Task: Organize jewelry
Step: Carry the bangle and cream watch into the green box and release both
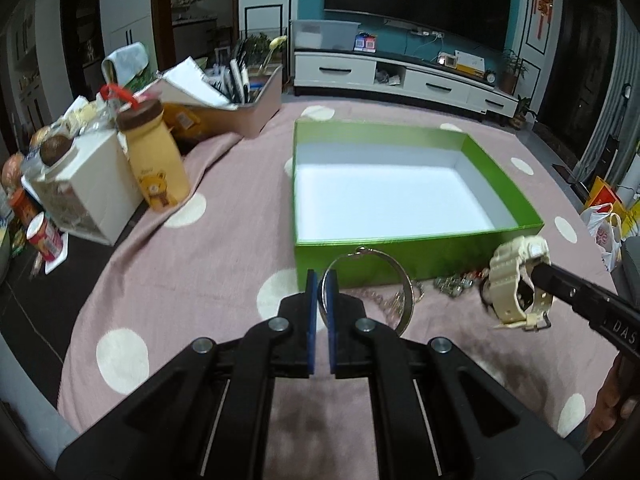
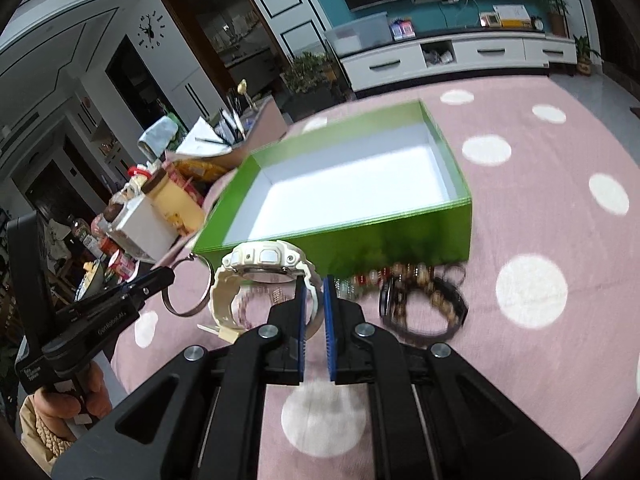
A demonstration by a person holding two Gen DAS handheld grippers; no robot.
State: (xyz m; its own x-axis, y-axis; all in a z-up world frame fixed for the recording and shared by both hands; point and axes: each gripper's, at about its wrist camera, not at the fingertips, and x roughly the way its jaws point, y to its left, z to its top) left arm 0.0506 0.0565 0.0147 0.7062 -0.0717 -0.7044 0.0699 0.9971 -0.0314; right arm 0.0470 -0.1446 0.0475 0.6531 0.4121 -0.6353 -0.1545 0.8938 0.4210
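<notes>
- Jewelry is split three ways: a cream watch (image 2: 264, 276) and a silver bangle (image 1: 372, 292) are held clear of the cloth, and the rest lies in a heap (image 2: 416, 292) just in front of the green box (image 1: 416, 248).
- Right gripper (image 2: 314, 300) is clamped on the watch's strap, the watch face toward the box.
- Left gripper (image 1: 322, 292) pinches the bangle's rim between its blue pads (image 1: 311, 320); the ring stands upright beside them.
- Heap: a beaded bracelet (image 2: 420, 276), a dark watch (image 2: 424, 316) and smaller pieces, too blurred to name.
- Box is open, its white inside empty, and sits on a pink cloth (image 1: 224, 264) with white dots.
- Left of the box stand a yellow bottle (image 1: 158, 160) with a bear print, a white carton (image 1: 92, 196) and a pink bin (image 1: 256, 108) of papers.
</notes>
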